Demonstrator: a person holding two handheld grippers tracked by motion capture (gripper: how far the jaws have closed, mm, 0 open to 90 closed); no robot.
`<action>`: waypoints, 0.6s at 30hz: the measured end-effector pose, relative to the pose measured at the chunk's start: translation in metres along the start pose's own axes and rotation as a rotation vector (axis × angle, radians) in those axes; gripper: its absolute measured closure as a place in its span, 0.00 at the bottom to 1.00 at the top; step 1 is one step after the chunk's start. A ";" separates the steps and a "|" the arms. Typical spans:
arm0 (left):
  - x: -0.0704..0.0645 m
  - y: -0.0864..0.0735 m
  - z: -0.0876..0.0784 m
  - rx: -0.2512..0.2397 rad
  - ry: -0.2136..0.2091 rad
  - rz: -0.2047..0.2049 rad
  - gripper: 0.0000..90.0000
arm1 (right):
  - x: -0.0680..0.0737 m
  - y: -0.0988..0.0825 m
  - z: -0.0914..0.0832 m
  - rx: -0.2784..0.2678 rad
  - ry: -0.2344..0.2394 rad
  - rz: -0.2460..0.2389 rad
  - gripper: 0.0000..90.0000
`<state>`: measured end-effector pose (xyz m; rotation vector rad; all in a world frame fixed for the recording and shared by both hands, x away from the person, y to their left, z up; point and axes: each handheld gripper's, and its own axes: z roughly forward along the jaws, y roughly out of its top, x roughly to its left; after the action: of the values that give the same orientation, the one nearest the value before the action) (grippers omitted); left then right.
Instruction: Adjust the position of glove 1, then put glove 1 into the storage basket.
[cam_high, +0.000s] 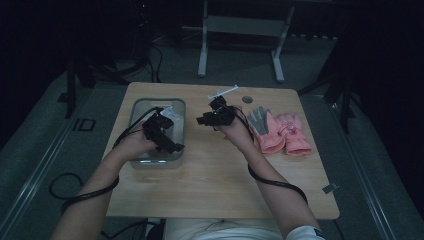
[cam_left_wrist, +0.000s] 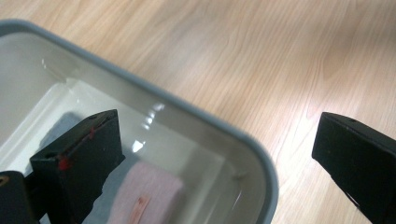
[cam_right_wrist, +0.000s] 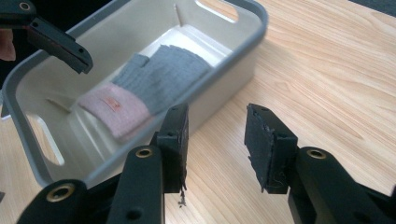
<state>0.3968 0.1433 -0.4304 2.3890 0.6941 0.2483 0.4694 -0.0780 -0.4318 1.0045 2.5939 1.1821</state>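
The grey-and-pink glove lies in the bin at upper left — left tongs spread empty above it, right tongs part-open, empty.

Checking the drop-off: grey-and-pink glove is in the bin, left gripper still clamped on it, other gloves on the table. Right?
Not quite. The left gripper is open, nothing between its jaws, as the left gripper view shows. The rest holds: the grey-and-pink glove lies in the bin, other gloves on the table.

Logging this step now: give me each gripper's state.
Left gripper: open, empty, above the bin.
Right gripper: open, empty, over the table.
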 end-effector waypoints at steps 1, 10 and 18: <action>-0.002 0.003 0.001 -0.013 -0.007 -0.005 0.02 | -0.005 -0.006 -0.008 -0.001 -0.018 -0.010 0.66; -0.029 0.018 0.015 -0.056 -0.038 0.052 0.02 | -0.024 -0.027 -0.036 -0.034 -0.050 -0.020 0.64; -0.058 0.028 0.032 -0.044 -0.069 0.121 0.02 | -0.046 -0.044 -0.057 -0.044 -0.097 -0.002 0.65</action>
<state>0.3701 0.0765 -0.4386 2.3888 0.5077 0.2278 0.4609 -0.1630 -0.4308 1.0235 2.4830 1.1545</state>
